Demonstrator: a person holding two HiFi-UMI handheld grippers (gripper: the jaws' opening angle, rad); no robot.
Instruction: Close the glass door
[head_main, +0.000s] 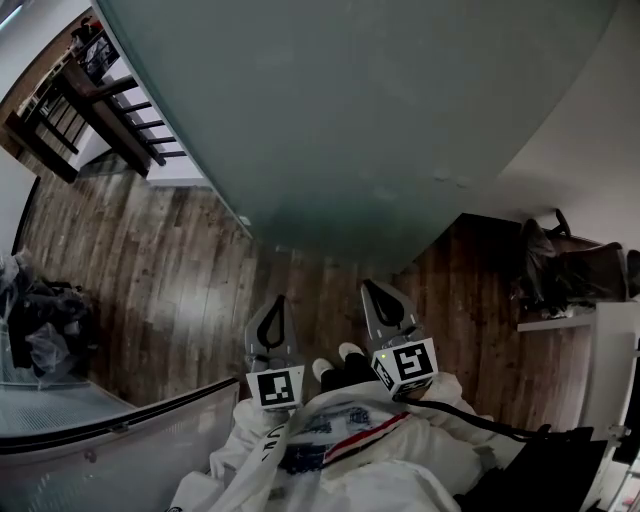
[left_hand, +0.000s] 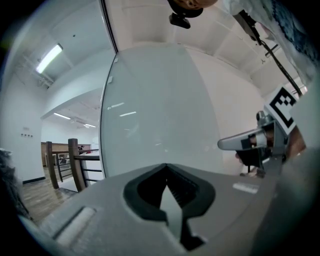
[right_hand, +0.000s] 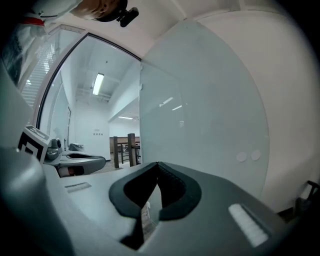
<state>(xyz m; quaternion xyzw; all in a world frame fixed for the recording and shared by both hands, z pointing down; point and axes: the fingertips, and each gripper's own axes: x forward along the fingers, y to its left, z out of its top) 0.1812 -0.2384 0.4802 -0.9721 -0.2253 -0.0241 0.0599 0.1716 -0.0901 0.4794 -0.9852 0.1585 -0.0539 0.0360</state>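
**Two clenched tongs face a frosted glass door**

A tall frosted glass door (head_main: 360, 130), smooth and pale grey-green, fills the space straight ahead. To its left stands a dark wooden railing (head_main: 100, 110). To its right a dark chair (head_main: 560, 265) sits by a white wall (head_main: 600, 120). The floor (head_main: 190, 290) is dark wood planks. The left tongs (head_main: 279, 305) and right tongs (head_main: 373, 290) are both clenched on nothing and point at the glass from nearby.
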